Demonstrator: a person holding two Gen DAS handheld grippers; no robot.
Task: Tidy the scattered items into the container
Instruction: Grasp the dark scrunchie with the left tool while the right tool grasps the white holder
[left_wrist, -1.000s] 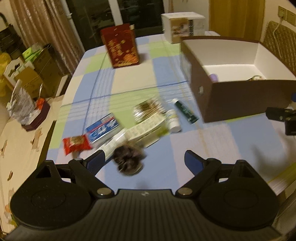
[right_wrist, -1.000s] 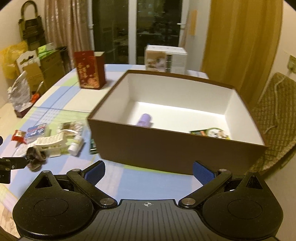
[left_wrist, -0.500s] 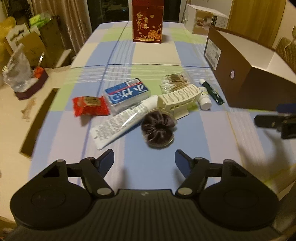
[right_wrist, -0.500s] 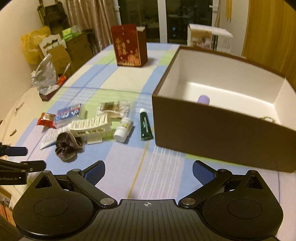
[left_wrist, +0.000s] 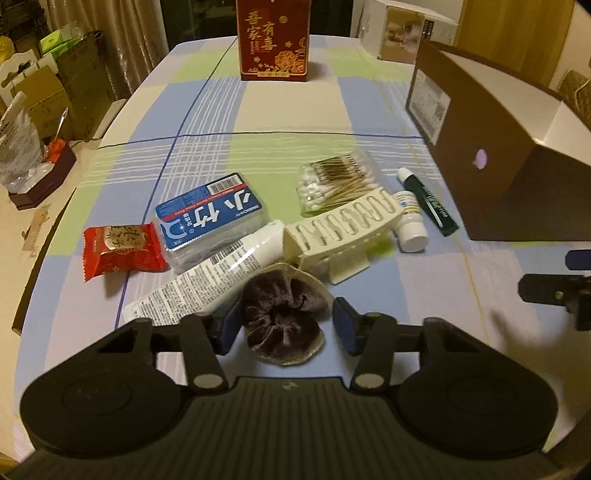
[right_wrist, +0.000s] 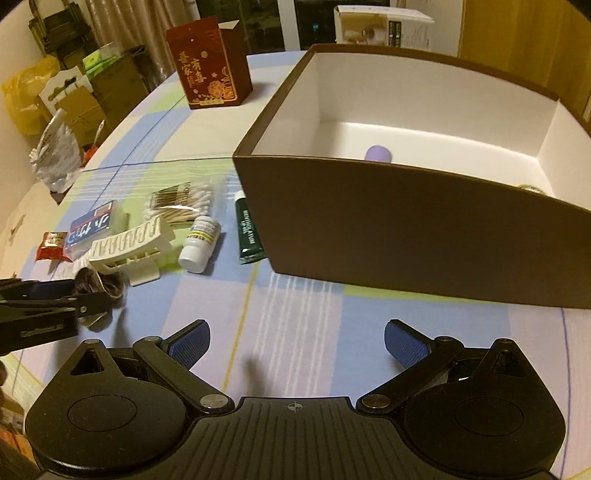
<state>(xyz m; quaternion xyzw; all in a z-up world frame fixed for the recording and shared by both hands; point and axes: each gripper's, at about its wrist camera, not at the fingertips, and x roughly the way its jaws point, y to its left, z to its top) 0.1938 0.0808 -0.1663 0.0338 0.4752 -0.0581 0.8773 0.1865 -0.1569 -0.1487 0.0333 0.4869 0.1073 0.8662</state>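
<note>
The left tongs are partly spread and empty, with the dark scrunchie lying on the worktop directly between the two blue pads. The left pad is close to the scrunchie's side, maybe touching; the right pad stands a little apart from it. The scrunchie is roundish, with no clear long axis, so I judge that no turn of the tongs is needed and a simple closing should take it.

Just ahead and to the left of these tongs lies a white tube, its long axis running diagonally, and its near end is just beside the left pad. Ahead to the right is the white clip, near but apart. The risk, I think, is that the left pad catches the tube.

The right tongs are wide apart and hold nothing; they hover over a bare part of the worktop. The box stands ahead of them and far to the right of the left tongs. The worktop between looks free, so the way to the box is open. The left tongs are clearly nearer to the scrunchie.
</note>
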